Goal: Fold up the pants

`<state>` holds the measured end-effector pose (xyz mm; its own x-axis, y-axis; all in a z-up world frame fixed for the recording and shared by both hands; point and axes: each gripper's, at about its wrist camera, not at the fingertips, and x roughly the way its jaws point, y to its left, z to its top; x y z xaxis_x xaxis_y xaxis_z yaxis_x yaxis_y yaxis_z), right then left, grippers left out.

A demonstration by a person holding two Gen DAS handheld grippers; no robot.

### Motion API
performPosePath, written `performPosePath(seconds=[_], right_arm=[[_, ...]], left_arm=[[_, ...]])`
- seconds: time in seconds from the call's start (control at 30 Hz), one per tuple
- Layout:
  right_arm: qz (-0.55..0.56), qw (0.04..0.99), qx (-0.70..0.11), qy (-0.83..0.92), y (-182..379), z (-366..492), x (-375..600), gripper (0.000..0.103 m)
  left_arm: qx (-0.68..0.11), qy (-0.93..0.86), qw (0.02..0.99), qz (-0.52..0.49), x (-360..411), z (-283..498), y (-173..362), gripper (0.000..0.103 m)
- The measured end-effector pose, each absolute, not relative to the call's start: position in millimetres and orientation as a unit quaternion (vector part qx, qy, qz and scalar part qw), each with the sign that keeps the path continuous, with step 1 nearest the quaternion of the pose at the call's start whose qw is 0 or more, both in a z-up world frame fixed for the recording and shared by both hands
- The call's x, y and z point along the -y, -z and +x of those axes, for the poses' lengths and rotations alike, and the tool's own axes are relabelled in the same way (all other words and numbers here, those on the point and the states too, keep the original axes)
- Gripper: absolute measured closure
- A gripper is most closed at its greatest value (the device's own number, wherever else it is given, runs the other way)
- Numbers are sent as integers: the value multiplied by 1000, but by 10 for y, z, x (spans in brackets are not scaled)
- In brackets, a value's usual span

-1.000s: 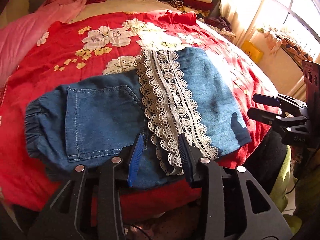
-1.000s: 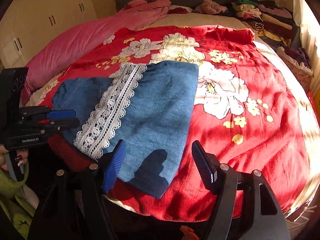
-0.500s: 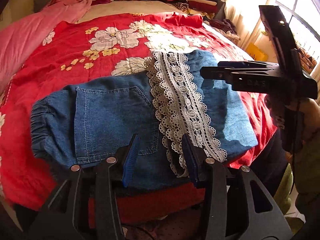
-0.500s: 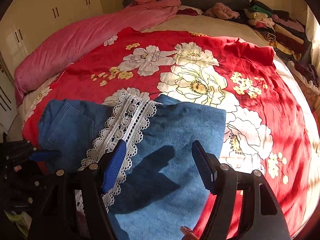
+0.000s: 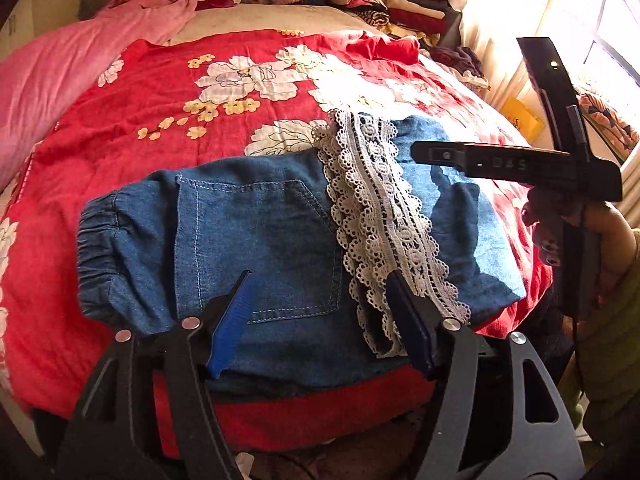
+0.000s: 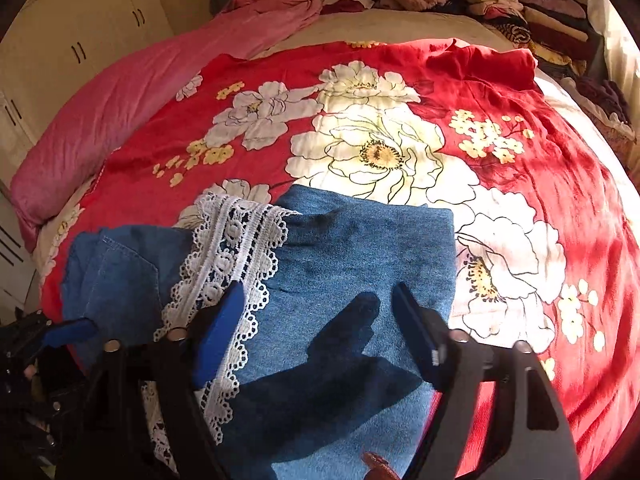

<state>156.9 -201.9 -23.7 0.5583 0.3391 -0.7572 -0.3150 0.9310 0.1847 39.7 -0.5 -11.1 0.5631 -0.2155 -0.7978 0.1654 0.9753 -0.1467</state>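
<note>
Blue denim pants [image 5: 256, 232] lie folded on the red floral blanket [image 5: 168, 92], a white lace band [image 5: 380, 216] running across them. My left gripper [image 5: 320, 320] hovers over the back pocket near the bed's front edge, its jaws opening, with denim under them but nothing pressed. My right gripper [image 6: 320, 332] hangs over the lighter folded leg [image 6: 360, 256] beside the lace [image 6: 232, 248], jaws also opening and holding nothing. A hand [image 5: 576, 236] carries the right gripper [image 5: 424, 156] above the pants' right half. The left gripper [image 6: 76, 330] shows at the lower left of the right wrist view.
A pink quilt [image 6: 120, 112] lies along the bed's left side. Stacks of folded clothes [image 6: 520, 8] sit at the far right corner. Wardrobe doors [image 6: 72, 32] stand left of the bed, and a bright window [image 5: 600, 40] to its right.
Both grippers' jaws have widened. The right gripper has moved left from the bed's edge to above the folded leg. The pants have not moved.
</note>
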Motion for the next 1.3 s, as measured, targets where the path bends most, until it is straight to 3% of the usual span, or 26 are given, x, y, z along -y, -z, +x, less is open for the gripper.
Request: performPosePath(seconds=[0.2,0.33,0.97,1.3], right_arm=[[28,896,-404,-180,46,1295,2167,13],[37,905,-384,-181,-113,1171,2236,6],[-18,896,-357,-264,-501,1046,1461,6],[-73,856,-387,-336,-397,1233,760,6]], left_arm=[[-442,101,891,-26,-27,353,1,25],[-433,87,897,-27,-105,331,-73,14],[-419,4,904,-80,-809,161,-221,12],[-441,-9,890,-110,-1068,136,-37,11]])
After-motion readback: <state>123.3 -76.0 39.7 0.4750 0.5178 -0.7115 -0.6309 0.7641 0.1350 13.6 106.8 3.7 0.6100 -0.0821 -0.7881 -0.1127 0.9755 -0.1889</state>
